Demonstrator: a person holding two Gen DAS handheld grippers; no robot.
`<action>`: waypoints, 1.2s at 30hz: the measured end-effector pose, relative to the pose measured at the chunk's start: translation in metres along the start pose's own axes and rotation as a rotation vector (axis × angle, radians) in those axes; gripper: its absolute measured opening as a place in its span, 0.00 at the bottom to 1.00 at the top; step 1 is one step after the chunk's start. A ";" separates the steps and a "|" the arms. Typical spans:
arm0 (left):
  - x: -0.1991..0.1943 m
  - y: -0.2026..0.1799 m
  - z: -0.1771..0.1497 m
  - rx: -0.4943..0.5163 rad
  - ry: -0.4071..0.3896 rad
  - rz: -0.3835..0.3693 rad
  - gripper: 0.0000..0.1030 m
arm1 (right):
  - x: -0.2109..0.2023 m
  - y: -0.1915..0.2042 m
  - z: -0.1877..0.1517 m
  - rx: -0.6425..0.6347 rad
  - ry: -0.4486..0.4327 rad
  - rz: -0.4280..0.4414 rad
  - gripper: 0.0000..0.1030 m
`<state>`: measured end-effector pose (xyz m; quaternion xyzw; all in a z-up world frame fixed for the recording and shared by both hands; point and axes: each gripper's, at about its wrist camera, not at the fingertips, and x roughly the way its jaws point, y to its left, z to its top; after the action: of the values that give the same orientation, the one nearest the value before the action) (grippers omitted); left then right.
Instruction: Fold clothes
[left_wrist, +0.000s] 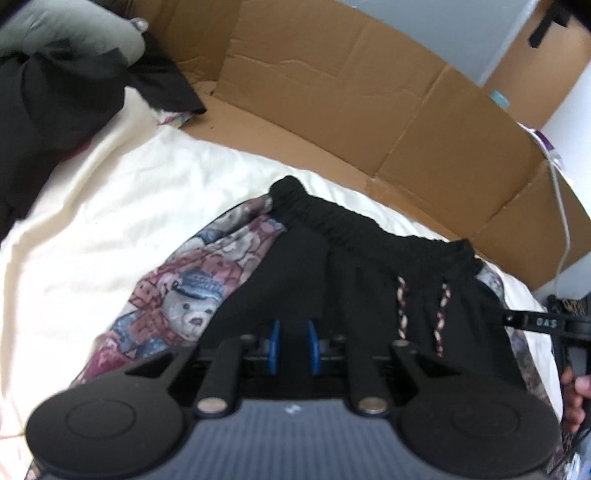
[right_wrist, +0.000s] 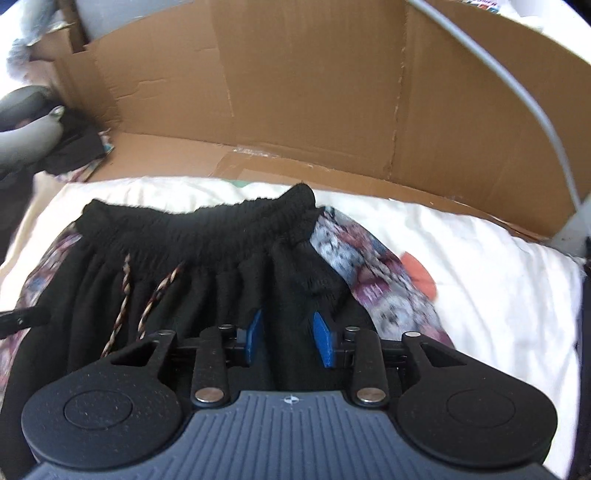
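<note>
One black shorts (left_wrist: 354, 280), waistband toward cardboard (left_wrist: 369, 110), laid crosswise.

- You are looking at black shorts (right_wrist: 221, 266) in matt knitted cloth, the waistband ribbed and gathered.
- Their side panels (left_wrist: 192, 291) are showing a printed woven fabric.
- The drawcords (left_wrist: 402, 314) are looking braided.
- The sheet (left_wrist: 110, 206) underneath is lying as smooth cream cloth.
- The box walls (right_wrist: 314, 92) are standing as dull creased cardboard.
- Your gripper pads (right_wrist: 323, 328) are showing as blue plastic.

Black shorts (left_wrist: 332, 266), teddy-bear print panels (left_wrist: 177, 295), cream sheet (left_wrist: 92, 221)
</note>
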<state>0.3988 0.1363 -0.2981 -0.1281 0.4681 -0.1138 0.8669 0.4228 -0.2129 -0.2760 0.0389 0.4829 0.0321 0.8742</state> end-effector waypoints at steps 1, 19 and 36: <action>-0.003 -0.001 -0.002 0.007 0.001 0.000 0.18 | -0.009 -0.001 -0.004 -0.004 0.006 0.007 0.37; -0.091 -0.032 -0.051 0.148 -0.006 0.018 0.56 | -0.144 -0.048 -0.106 0.005 -0.056 0.047 0.65; -0.158 0.039 -0.085 0.111 0.023 0.190 0.57 | -0.173 -0.076 -0.205 0.189 -0.061 0.061 0.66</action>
<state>0.2461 0.2128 -0.2321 -0.0336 0.4811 -0.0581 0.8741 0.1588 -0.2973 -0.2463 0.1368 0.4555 0.0118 0.8796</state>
